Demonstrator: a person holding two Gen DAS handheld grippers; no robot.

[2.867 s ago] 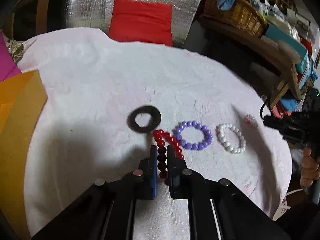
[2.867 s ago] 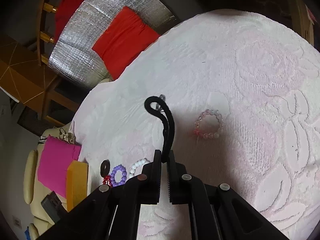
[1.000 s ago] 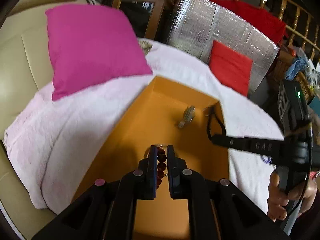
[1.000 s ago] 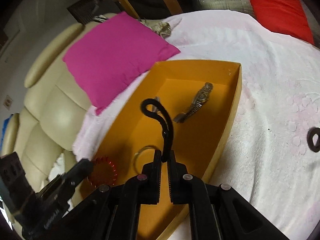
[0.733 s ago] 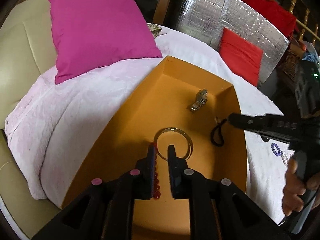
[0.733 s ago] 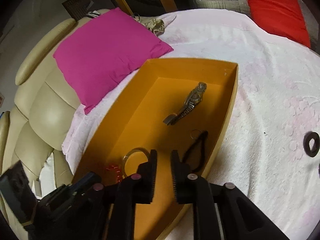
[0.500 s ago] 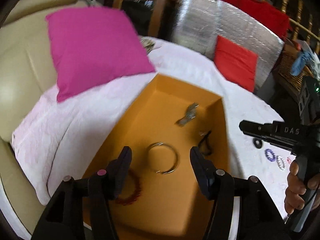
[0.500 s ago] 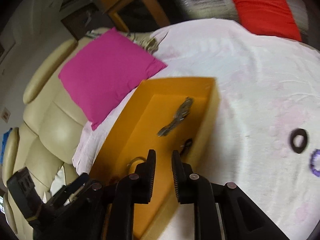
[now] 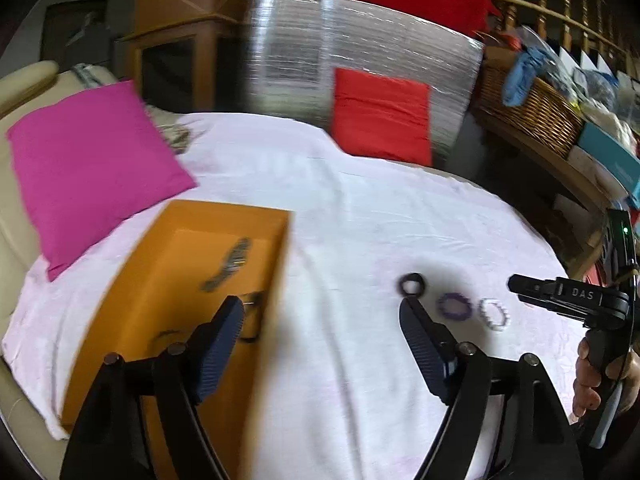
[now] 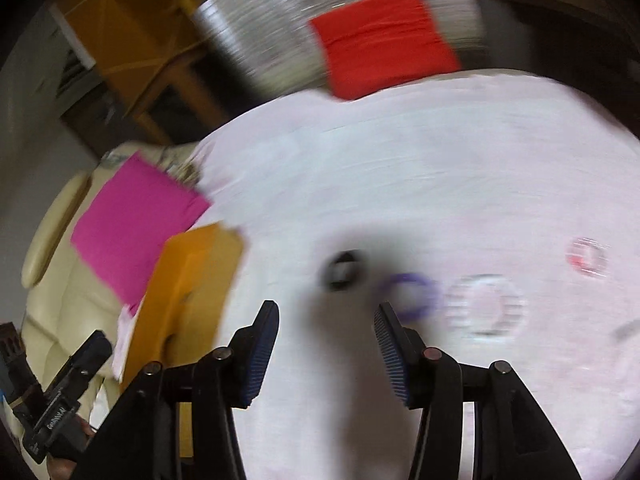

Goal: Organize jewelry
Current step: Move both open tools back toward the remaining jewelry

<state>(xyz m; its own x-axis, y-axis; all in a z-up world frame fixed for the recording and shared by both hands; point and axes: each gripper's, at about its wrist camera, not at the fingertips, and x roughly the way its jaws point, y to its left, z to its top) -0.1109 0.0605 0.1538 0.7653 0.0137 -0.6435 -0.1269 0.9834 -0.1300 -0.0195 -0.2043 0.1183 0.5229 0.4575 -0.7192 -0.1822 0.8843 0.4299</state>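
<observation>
Orange box (image 9: 132,320) contents show only from the left; both tools gape empty, the right view perhaps too blurred.

Black hand-held gripper (image 9: 320,320), ribbed blue pads (image 9: 218,354), silver screws, white "DAS" lettering.

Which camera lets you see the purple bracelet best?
The left wrist view: the purple bracelet is small but fairly sharp, between a black ring and white bracelet. The right wrist view shows it bigger but smeared by blur.
</observation>
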